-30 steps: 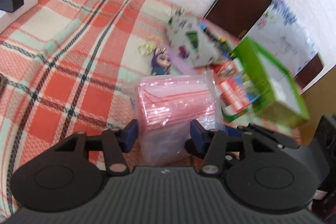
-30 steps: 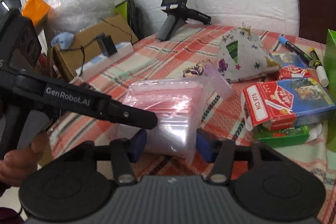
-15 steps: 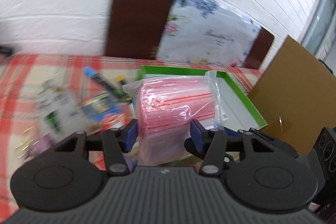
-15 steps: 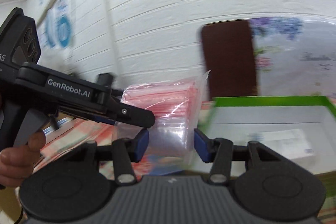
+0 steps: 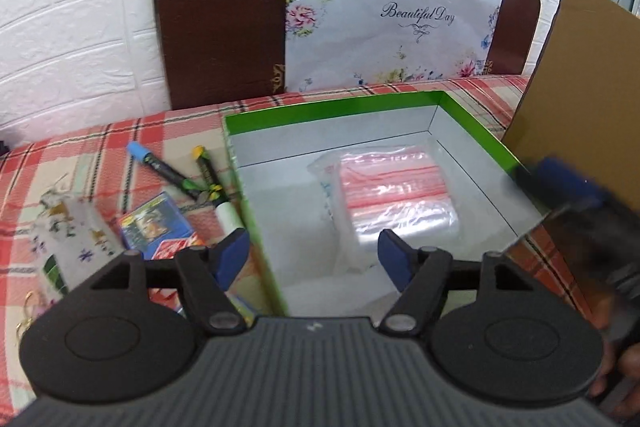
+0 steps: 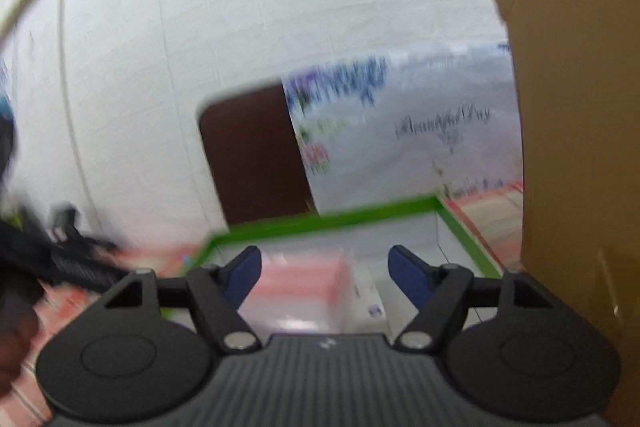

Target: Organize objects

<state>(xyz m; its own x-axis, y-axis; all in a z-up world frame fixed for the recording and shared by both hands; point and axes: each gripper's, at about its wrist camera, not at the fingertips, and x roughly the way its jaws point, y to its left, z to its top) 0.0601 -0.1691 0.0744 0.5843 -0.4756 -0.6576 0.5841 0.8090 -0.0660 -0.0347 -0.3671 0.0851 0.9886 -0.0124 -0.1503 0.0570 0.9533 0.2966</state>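
Clear plastic packet of red-striped zip bags (image 5: pixel 394 193) lying flat on the grey floor of the green-rimmed open cardboard box (image 5: pixel 256 211), centre of the left wrist frame; touched by neither tool. Left gripper (image 5: pixel 313 255) above the box's near edge, jaws just opened and standing apart, nothing between the blue pads. Right gripper (image 6: pixel 325 273) likewise just opened and apart, hovering over the same packet (image 6: pixel 304 283), blurred. Left of the box on the red plaid cloth (image 5: pixel 80 155): two black marker pens (image 5: pixel 164 169), blue card box (image 5: pixel 154 223).
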